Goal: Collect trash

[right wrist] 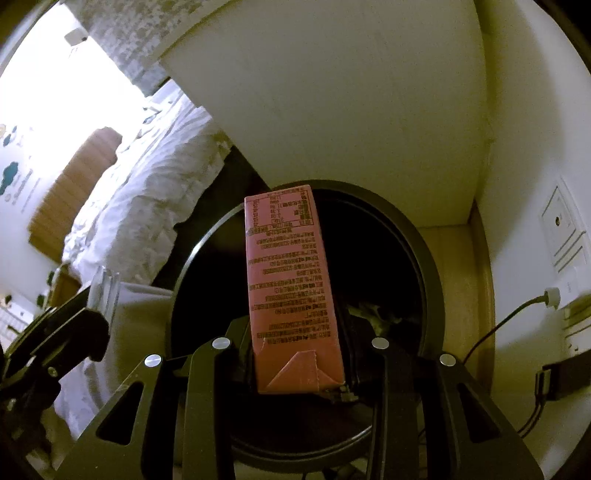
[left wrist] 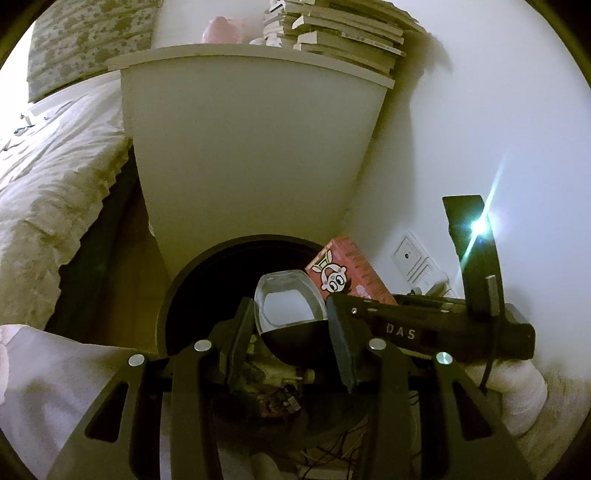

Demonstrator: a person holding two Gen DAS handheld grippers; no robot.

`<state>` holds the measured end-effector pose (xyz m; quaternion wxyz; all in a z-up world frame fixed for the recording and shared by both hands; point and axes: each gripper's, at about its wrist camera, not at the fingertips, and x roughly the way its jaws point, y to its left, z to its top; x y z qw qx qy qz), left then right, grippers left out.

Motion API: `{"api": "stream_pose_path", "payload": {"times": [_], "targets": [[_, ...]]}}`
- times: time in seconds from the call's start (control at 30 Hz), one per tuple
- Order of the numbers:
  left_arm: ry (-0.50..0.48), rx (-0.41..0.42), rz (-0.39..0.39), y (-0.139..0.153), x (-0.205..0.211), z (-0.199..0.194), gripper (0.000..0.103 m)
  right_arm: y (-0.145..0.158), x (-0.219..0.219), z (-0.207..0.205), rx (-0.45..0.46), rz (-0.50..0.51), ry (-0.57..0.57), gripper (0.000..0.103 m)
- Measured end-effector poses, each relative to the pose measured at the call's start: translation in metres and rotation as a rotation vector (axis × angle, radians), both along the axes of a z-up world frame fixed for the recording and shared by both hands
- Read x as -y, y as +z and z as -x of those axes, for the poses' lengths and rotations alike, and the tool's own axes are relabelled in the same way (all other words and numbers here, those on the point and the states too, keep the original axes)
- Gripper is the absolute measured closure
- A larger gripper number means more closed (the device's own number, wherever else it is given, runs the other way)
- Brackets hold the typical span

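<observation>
In the left wrist view my left gripper [left wrist: 290, 314] is shut on a clear plastic cup [left wrist: 284, 295], its fingers pressing both sides. It hangs over the mouth of a round black trash bin [left wrist: 173, 295]. In the right wrist view my right gripper [right wrist: 295, 332] is shut on a pink drink carton [right wrist: 288, 273], which stands up between the fingers above the same bin [right wrist: 424, 251]. The carton [left wrist: 343, 273] also shows just right of the cup. The cup [right wrist: 105, 295] appears at the left edge of the right wrist view. Some crumpled trash [right wrist: 373, 314] lies inside the bin.
A white nightstand [left wrist: 251, 147] stands right behind the bin, with a stack of books [left wrist: 343, 33] on top. A bed with a pale cover [left wrist: 55, 184] runs along the left. Wall sockets [left wrist: 413, 258], a plugged cable [right wrist: 550, 295] and a black power strip [right wrist: 569, 373] sit at the right.
</observation>
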<state>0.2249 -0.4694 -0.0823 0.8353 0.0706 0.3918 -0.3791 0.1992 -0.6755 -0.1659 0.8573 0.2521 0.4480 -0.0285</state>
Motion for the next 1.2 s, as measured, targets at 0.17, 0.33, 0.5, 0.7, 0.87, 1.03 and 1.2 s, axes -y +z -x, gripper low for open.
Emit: {"api": "stream_pose_path", "payload": {"times": [0.17, 0.33, 0.5, 0.7, 0.87, 1.03, 1.2], "targets": [[0.005, -0.009, -0.004, -0.002, 0.003, -0.003, 0.062, -0.003, 0.001, -0.001, -0.007, -0.008, -0.005, 0.069], [0.006, -0.004, -0.012, -0.002, 0.006, -0.003, 0.061, -0.005, 0.005, -0.002, -0.018, -0.021, -0.019, 0.068], [0.004, 0.014, -0.021, 0.000, 0.009, 0.000, 0.049, -0.007, 0.007, 0.000, -0.033, -0.030, -0.029, 0.067], [0.013, 0.037, -0.009, 0.009, 0.003, 0.005, 0.027, 0.001, 0.006, 0.007, -0.017, -0.055, -0.047, 0.048], [0.036, 0.064, 0.009, 0.026, -0.017, 0.017, 0.014, 0.014, -0.003, 0.014, -0.009, -0.082, -0.039, 0.048], [0.096, 0.084, 0.075, 0.056, -0.059, 0.039, 0.011, 0.047, -0.043, 0.023, 0.033, -0.092, 0.037, 0.048], [0.243, 0.108, 0.153, 0.093, -0.143, 0.073, 0.006, 0.103, -0.115, 0.032, 0.107, -0.121, 0.181, 0.036]]}}
